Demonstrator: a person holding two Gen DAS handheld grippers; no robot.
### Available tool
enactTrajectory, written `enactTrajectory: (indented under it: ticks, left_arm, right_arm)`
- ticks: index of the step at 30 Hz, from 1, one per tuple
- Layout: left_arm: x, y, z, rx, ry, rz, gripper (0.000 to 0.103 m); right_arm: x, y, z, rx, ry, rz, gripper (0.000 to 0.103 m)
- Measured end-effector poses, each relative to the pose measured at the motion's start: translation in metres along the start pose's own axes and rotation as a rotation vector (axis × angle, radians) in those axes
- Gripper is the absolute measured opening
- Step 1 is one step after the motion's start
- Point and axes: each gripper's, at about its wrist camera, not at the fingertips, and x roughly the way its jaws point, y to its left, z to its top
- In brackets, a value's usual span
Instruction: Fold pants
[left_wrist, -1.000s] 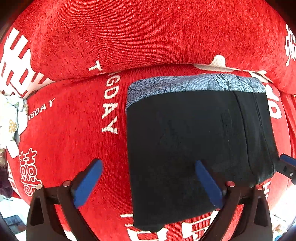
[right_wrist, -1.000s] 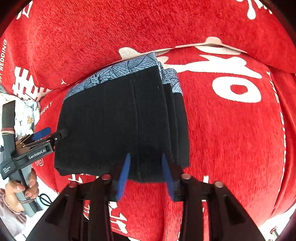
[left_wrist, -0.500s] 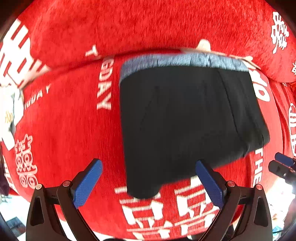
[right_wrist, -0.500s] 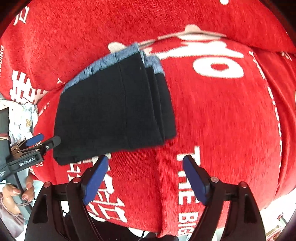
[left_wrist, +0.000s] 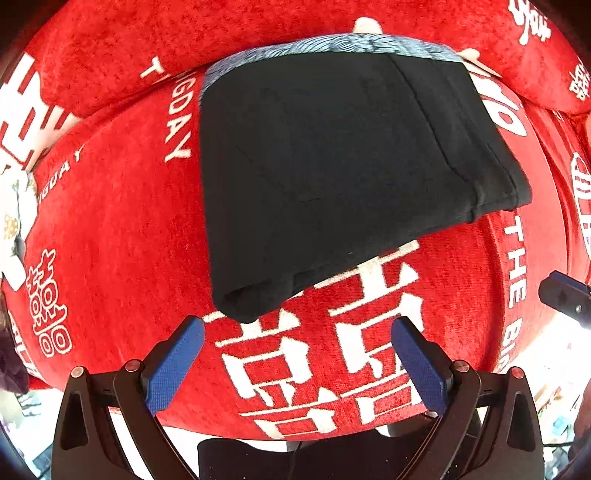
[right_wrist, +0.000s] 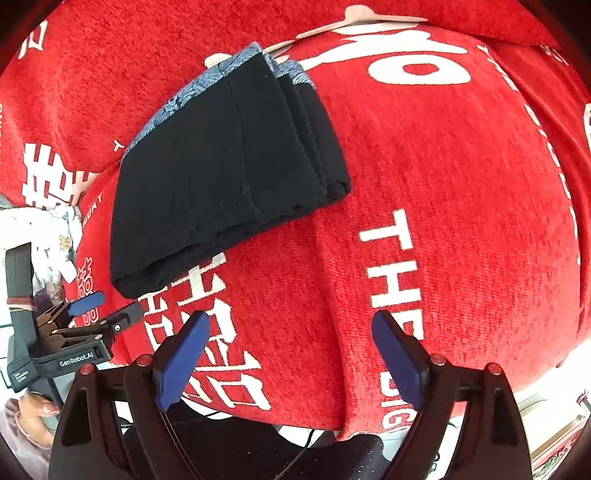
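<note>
1. Red plush cover (left_wrist: 110, 206) with white lettering spreads across both views, with a long red cushion (right_wrist: 147, 74) along its far edge at 12 o'clock.
2. The pants (left_wrist: 332, 177) lie on that cover as a compact black rectangle, the blue-grey patterned waistband (left_wrist: 332, 42) against the cushion at 12 o'clock. In the right view the pants (right_wrist: 221, 177) sit toward 11 o'clock, several stacked layers showing along the right edge.
3. My left claw (left_wrist: 295, 362) hangs at 6 o'clock just short of the bundle's near corner, fingers wide apart, nothing between them.
4. My right claw (right_wrist: 291, 354) hangs over bare cover, fingers equally spread and empty, well apart from the cloth. The left claw (right_wrist: 103, 310) shows at 9 o'clock there, also parted.
5. I judge the folding essentially done: edges roughly aligned, nothing trailing. The near edge slants slightly, so at most a small squaring-up is left.
</note>
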Motion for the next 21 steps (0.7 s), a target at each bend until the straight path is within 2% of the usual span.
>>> enactTrajectory:
  ticks: [13,21]
  left_arm:
    - [-0.009,-0.007,0.012,0.038,-0.023,-0.020,0.101]
    - [-0.009,0.006,0.020,0.004,-0.030,-0.025,0.101]
  right_arm:
    - [-0.012,-0.008,0.005,0.032,-0.056,-0.027,0.091]
    - [-0.011,-0.013,0.011,0.042,-0.054,-0.047,0.091]
